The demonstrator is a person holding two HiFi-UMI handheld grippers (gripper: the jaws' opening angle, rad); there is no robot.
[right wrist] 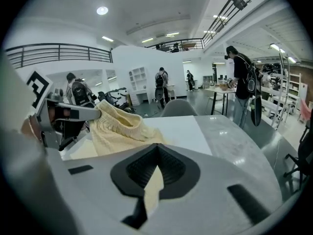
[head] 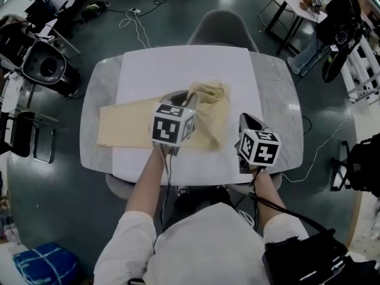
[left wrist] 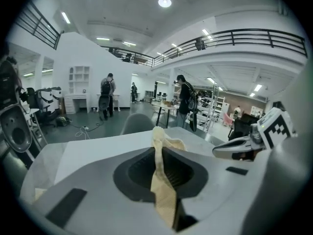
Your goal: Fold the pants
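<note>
Pants, cream, clamped by left gripper, right gripper

Bright, even light falls from ceiling lamps above the desk, leaving faint glare on its marble top. Both gripper views bow and blacken toward their rims.
</note>
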